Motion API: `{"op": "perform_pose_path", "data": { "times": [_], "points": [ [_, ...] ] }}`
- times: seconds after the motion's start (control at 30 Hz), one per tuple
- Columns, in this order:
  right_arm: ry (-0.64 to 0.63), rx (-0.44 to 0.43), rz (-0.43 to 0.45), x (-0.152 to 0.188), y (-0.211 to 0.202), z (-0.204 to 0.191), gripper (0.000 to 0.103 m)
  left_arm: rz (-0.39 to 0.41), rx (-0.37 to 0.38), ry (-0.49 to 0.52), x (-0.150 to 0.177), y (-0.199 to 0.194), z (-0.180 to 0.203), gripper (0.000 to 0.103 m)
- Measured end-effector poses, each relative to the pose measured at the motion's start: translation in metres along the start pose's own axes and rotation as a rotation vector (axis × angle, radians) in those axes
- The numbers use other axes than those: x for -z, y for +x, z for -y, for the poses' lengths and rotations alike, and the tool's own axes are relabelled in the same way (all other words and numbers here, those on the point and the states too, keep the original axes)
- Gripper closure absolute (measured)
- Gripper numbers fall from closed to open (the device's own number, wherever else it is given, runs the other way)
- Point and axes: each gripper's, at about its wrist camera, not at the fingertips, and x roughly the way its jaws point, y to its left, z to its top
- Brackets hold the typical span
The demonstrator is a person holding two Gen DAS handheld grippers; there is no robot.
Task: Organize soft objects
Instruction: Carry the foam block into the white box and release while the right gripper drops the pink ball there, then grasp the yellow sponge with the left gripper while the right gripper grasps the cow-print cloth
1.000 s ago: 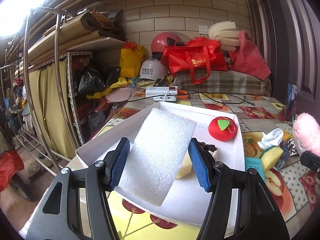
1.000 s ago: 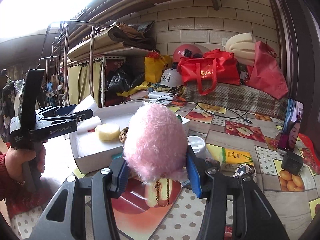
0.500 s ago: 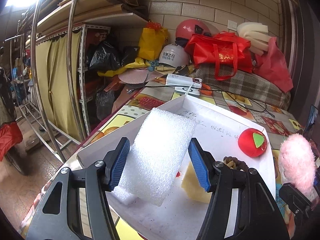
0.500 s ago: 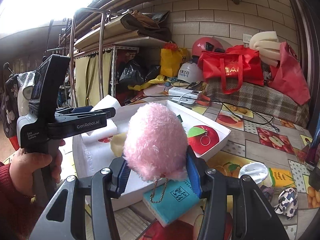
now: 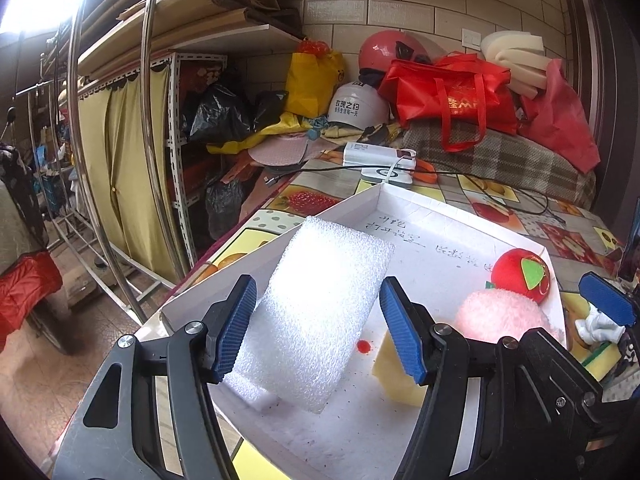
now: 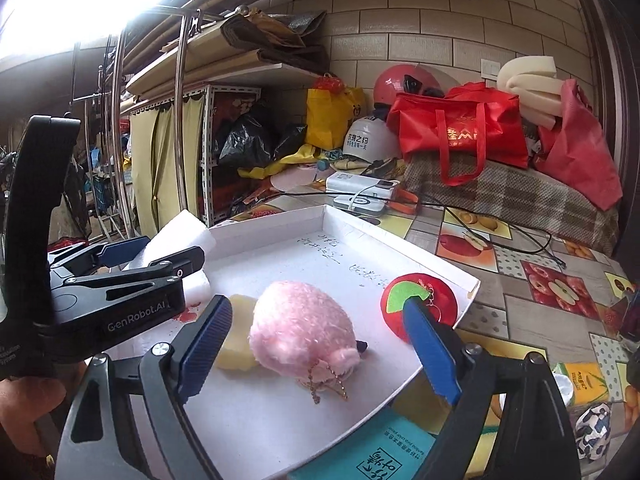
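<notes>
The left gripper (image 5: 318, 328) reaches over the near left part of a shallow white tray (image 5: 420, 204) on the fruit-patterned tabletop (image 5: 500, 200). A white foam block (image 5: 320, 312) stands tilted between its blue fingers (image 5: 236, 328), its lower edge resting on the tray floor. The fingers are opening; a gap shows beside the right one, while the left one lies just beside the foam, and contact there cannot be told.

The right gripper (image 6: 320, 344) hovers over the near side of the same tray, its fingers (image 6: 430, 352) spreading wide and clear of the pink plush toy (image 6: 304, 328), which lies on the tray floor between them with a small gold chain (image 6: 328, 384) trailing toward the near edge. A pale yellow sponge piece (image 6: 236, 340) sits touching the plush on its left. A red plush apple (image 6: 420, 304) with a green leaf rests to the right, near the tray's right rim. A teal booklet (image 6: 380, 452) lies partly under the tray's near edge.
</notes>
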Motion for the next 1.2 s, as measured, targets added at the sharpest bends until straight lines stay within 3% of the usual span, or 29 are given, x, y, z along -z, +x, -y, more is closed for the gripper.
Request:
{"op": "perform_pose_path", "data": {
  "times": [0.07, 0.13, 0.57, 0.8, 1.03, 1.2],
  "points": [
    [-0.001, 0.006, 0.007, -0.002, 0.001, 0.000, 0.011, 0.009, -0.019, 0.002, 0.000, -0.002, 0.000, 0.013],
    [0.005, 0.010, 0.023, -0.002, -0.002, 0.001, 0.000, 0.022, -0.033, -0.001, 0.001, -0.005, 0.000, 0.000],
    [0.016, 0.027, 0.077, 0.000, -0.015, 0.002, 0.000, 0.090, -0.090, -0.055, 0.004, -0.017, -0.010, 0.000],
    [0.038, 0.024, 0.100, 0.008, -0.032, 0.009, 0.000, 0.170, -0.114, -0.044, 0.009, -0.034, -0.004, 0.000],
    [0.037, 0.062, 0.111, 0.019, -0.054, 0.022, 0.000, 0.154, -0.049, -0.003, 0.017, -0.047, 0.016, 0.000],
    [0.130, 0.142, 0.085, 0.032, -0.071, 0.071, 0.000, 0.156, 0.059, 0.091, 0.029, -0.067, 0.050, 0.000]
  ]
}}
